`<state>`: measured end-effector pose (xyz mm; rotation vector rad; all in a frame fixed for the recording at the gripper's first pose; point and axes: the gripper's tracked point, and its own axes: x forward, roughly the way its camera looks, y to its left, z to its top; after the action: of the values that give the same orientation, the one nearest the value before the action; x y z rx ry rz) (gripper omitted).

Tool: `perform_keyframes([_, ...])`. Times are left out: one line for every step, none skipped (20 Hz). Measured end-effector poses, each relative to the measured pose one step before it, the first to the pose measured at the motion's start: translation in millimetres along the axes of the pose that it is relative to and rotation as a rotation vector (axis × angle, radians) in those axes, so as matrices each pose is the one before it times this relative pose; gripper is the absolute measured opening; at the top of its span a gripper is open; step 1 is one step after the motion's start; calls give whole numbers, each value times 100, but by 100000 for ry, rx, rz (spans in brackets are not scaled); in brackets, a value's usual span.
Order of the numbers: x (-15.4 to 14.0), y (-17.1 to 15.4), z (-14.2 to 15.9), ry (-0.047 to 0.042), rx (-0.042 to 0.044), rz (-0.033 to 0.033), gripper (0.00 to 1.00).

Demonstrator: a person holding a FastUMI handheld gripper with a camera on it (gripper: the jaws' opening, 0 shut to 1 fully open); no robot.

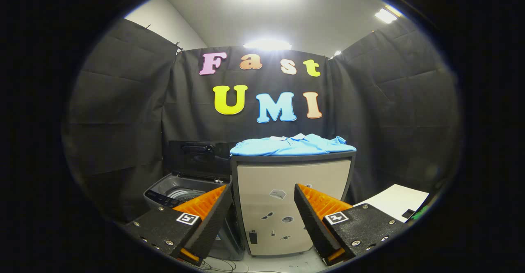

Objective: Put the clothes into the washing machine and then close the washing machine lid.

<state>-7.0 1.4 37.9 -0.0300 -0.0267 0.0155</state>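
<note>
Washing machine (186, 195) sits at approx 10 o'clock from the tool (262, 197), its lid (199, 158) up and leaning back vs. the dark cloth wall. Drum (184, 193) shows ribbed grey metal inside; can't tell if anything's in it, prob. bare. Clothes (292, 145), a blue collared garment, lie flat and rumpled on top of a beige cabinet (291, 203) at 12 o'clock, just beyond the fingers. Cabinet stands right beside the washer, touching or nearly so; small stickers on its front, dark rounded rim up top. Tool is spread wide, nothing between its fingers, both ridged pads angled inward. White flat surface (396, 201) at 3 o'clock, behind the right finger.
</note>
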Motion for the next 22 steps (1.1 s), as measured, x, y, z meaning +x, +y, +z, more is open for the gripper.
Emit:
perform_keyframes([109,-124,525,-306,296,261,95])
perform_keyframes([225,-162,598,-375,207,-27,95])
perform_keyframes([209,-202,579,-322,-221,-94,95])
perform_keyframes([320,-306,665,-194,-309,-226,95])
perform_keyframes([373,-285,706,-529,85,-220,95])
perform_keyframes([488,-359,854,-852,625,-292,95])
perform_keyframes([507,-366,834,-917,940,-612,95])
perform_keyframes([675,-573,745,-451,596,-1302,95])
perform_keyframes([739,-706,637,-444,526,-1421,95])
perform_keyframes([824,-497,639,191,553,-1073,95])
perform_keyframes([896,-382,585,73,637,-275,95])
perform_keyframes([910,-502,669,101,377,-517,95])
perform_keyframes([962,-650,627,286,223,-744,95])
perform_keyframes([771,-430,612,13,221,-411,95])
perform_keyframes([915,-516,691,-493,55,-108,95])
perform_keyframes([949,-521,648,-294,-212,-330,95])
perform_keyframes([1010,-557,337,200,2,-356,95])
perform_keyframes([1090,-248,477,522,331,393,95])
perform_keyframes([1088,-155,434,256,224,578,95])
perform_keyframes([1047,-228,462,515,-401,298,95])
perform_keyframes([1078,-379,168,1025,-1189,309,95])
perform_keyframes([1127,-250,191,673,-1436,500,95])
